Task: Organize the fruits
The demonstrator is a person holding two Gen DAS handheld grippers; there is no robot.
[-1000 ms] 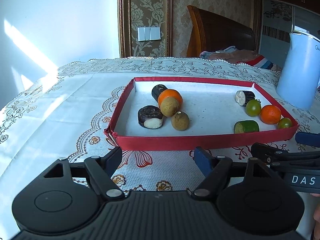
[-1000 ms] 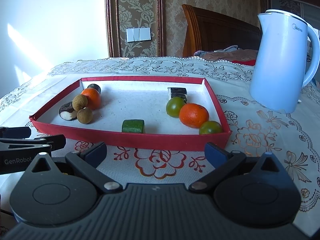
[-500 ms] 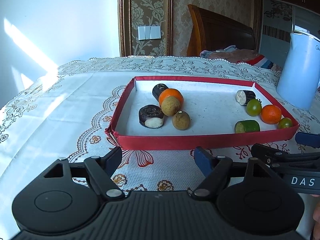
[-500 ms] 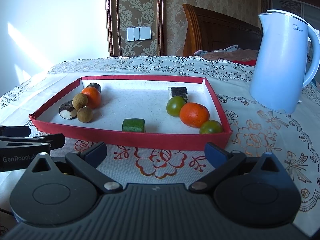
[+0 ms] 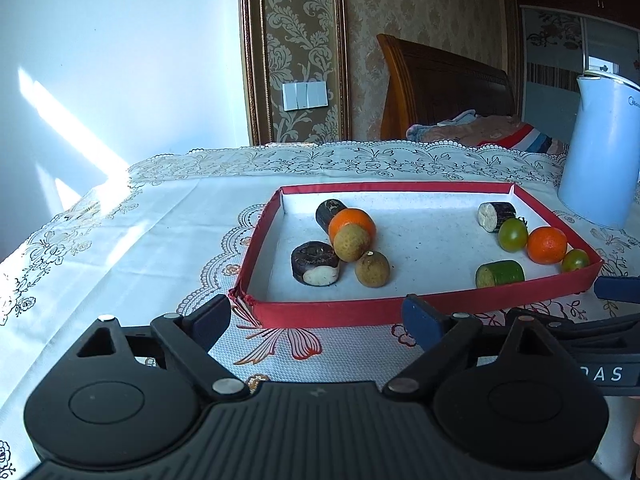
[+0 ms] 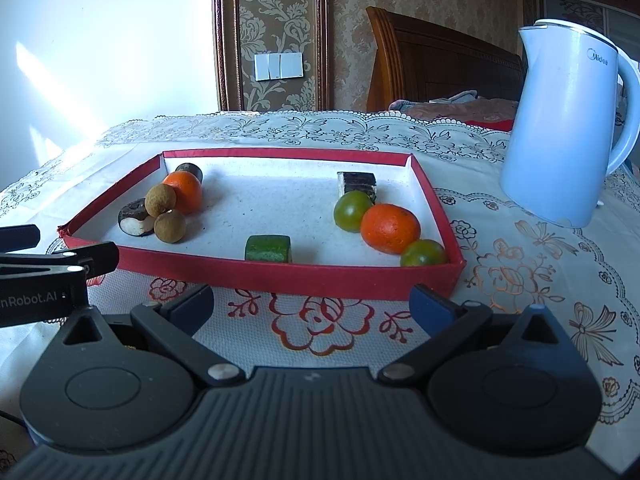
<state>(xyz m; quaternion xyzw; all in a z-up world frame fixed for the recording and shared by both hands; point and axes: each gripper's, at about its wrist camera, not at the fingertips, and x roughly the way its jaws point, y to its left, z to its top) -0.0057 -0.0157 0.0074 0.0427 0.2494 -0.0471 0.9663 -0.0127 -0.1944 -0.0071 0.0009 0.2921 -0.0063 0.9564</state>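
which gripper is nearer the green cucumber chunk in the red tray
Right. The right gripper sits almost straight in front of the green cucumber chunk, across the tray's near wall. The left gripper faces the tray's left corner, farther off.

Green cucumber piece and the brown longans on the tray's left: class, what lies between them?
Only bare white tray floor lies between the green cucumber piece and the brown longans, clearest in the right wrist view.

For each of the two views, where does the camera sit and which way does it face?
Left wrist: on the left hand-held gripper, jaws opening with nothing between them, facing the red tray; the right hand-held gripper shows at right.
Right wrist: on the right hand-held gripper, open, facing the same tray; the left one shows at left.
Shared: tray, fruit, kettle.
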